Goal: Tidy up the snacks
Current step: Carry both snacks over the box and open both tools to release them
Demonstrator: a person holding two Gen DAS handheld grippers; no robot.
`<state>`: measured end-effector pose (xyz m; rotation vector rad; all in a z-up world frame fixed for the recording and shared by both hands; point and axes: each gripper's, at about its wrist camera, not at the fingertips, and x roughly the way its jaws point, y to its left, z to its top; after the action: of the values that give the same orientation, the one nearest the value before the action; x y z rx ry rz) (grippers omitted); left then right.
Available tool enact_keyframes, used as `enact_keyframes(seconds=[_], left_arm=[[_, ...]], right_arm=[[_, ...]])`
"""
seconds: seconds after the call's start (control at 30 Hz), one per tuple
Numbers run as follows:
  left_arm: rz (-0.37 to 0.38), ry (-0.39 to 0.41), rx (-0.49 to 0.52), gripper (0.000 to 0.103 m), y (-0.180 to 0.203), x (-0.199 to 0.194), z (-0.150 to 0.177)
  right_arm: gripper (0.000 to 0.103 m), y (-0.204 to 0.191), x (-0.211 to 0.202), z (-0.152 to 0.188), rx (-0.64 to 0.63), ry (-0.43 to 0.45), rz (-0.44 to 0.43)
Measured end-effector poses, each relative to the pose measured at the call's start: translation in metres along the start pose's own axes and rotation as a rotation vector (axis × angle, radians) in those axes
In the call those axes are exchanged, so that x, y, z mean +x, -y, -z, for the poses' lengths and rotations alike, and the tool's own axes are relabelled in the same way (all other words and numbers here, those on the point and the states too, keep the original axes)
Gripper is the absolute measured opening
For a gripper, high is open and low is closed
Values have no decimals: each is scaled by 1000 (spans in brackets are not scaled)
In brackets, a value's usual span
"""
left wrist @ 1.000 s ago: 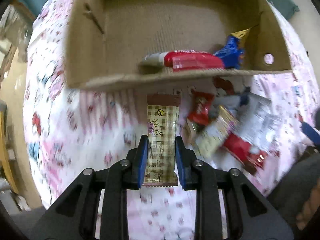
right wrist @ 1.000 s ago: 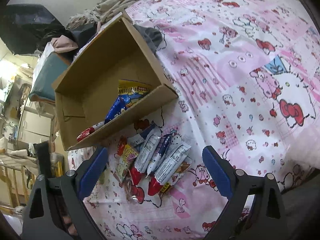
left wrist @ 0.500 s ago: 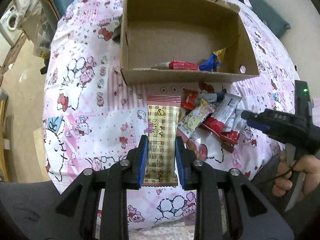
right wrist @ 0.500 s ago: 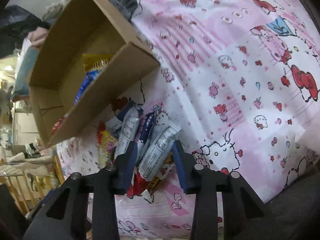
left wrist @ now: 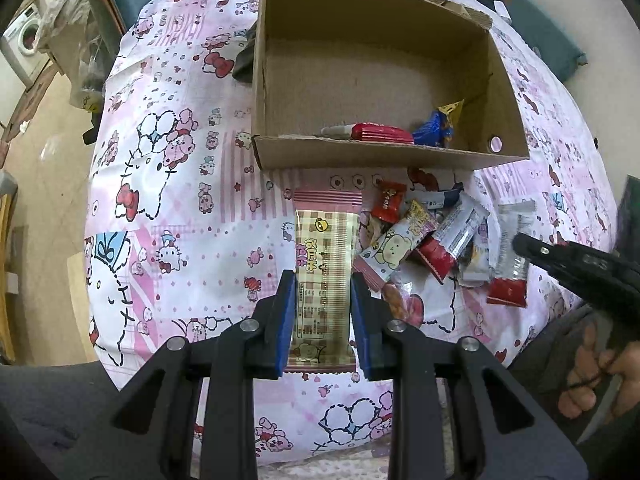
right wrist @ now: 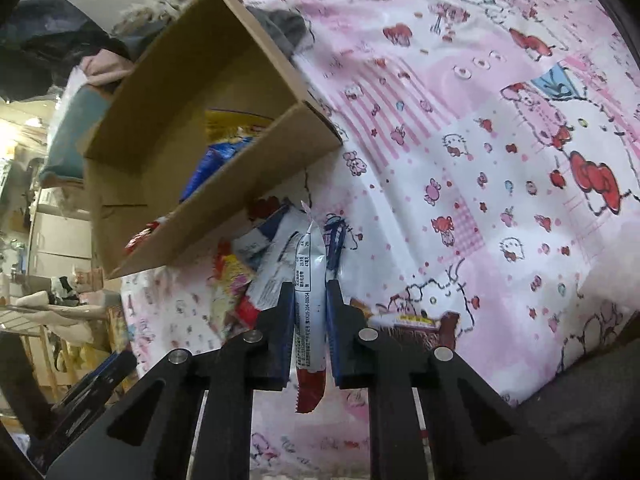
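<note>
Both tongs [left wrist: 323, 280] [right wrist: 308, 286] each grip one snack packet [left wrist: 323, 276] [right wrist: 309, 280].

We see matt, rough brown cardboard on the box [left wrist: 376, 80], and soft printed cloth on the bed sheet [left wrist: 180, 200]. The plaid snack wrapper [left wrist: 324, 276] shines glossy, plastic film; so does the white-and-red wrapper [right wrist: 310, 308]. Each hand-held gripper [left wrist: 323, 312] looks matt black plastic with blue pads [left wrist: 285, 312] and shiny metal pins.

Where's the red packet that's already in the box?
In the left wrist view, the red packet lies inside the cardboard box, along its near wall, just left of the blue wrapper.
</note>
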<state>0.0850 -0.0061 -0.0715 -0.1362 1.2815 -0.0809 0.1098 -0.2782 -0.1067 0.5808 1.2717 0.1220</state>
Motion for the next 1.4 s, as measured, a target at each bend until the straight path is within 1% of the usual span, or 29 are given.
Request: enact_keyframes(seconds=[0.07,0.1,0.2,0.3,0.4,0.5,0.63,0.77,0.93,1.07,1.2,1.33,1.4], left_arm=[[-1,3,-7,23,-1,0,0],[-1,3,-10,23,-2,1,0],[-7,18,-18,23,-3,-1,1],[-12,52,-41,23,-7,-8,-1],[11,92,-86,23,-15,-16,-3],[-18,140,-89,22,-16,-25,-4],[-38,178,-103,22,-21,-33,-6],[-34,201,-121,22,-23,-43,-14],[-19,261,-123,23,-21,-66,-37],[-6,304,-89,22,-14,-78,-61],[-15,331,-79,22,-11,-81,-83],[7,331,-80,23,-7,-75,-103],[28,330,-58,23,-1,-69,-115]], right_arm=[[15,-2,-13,2,1,32,-82],[15,-5,-17,3,-2,47,-103],[15,-10,-30,7,-18,93,-207],[15,-16,-41,6,-46,129,-281],[15,-24,-47,6,-63,160,-319],[15,-23,-50,9,-57,166,-329],[15,-26,-52,6,-65,156,-340],[15,-34,-59,-2,-88,171,-363],[15,-45,-73,-17,-130,202,-385],[15,-53,-86,-31,-169,245,-400],[15,-59,-92,-50,-197,282,-397],[15,-64,-93,-71,-204,307,-378],[15,-67,-92,-79,-221,320,-359]])
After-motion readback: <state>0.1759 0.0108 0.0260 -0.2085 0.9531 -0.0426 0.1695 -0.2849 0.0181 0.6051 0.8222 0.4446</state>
